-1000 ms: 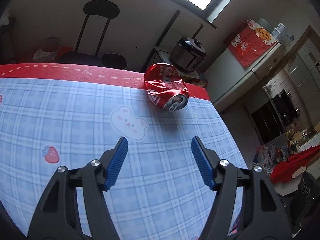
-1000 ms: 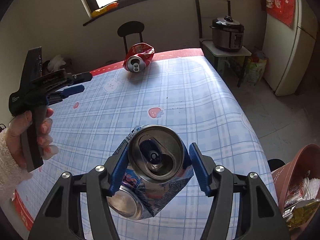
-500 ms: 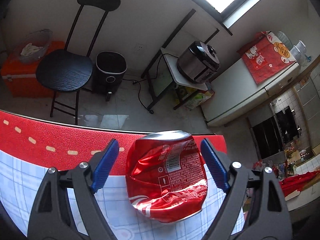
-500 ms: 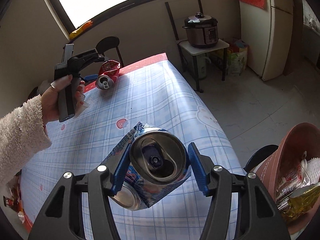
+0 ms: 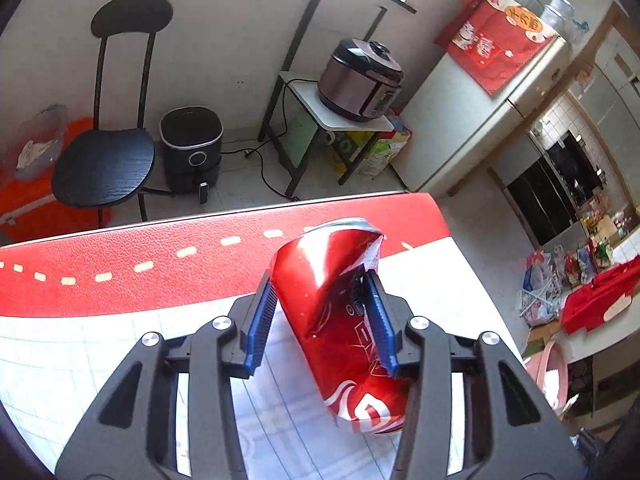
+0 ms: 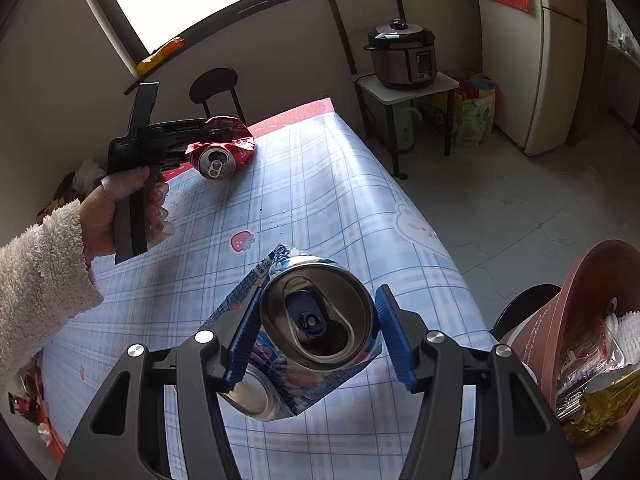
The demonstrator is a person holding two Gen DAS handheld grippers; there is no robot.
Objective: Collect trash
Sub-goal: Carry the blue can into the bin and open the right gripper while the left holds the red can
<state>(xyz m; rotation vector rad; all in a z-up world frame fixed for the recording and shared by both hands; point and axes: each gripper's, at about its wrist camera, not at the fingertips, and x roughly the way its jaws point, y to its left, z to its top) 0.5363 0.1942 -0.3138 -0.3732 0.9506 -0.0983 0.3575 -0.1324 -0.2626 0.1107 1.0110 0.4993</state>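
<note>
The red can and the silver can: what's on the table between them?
Only tablecloth pictures: in the right wrist view, a strawberry print lies on the checked tablecloth between the crushed red can and the crushed silver can.

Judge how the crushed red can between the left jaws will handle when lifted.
The red can looks dented and creased, so probably thin-walled and yielding further under squeeze. Likely light: its mouth is open in the right wrist view. Its glossy skin may slip, though the left gripper's ribbed pads should help.

You can't read any print — the red can [image 5: 344,320] and the blue can [image 6: 320,320] carry only blurred marks.
</note>
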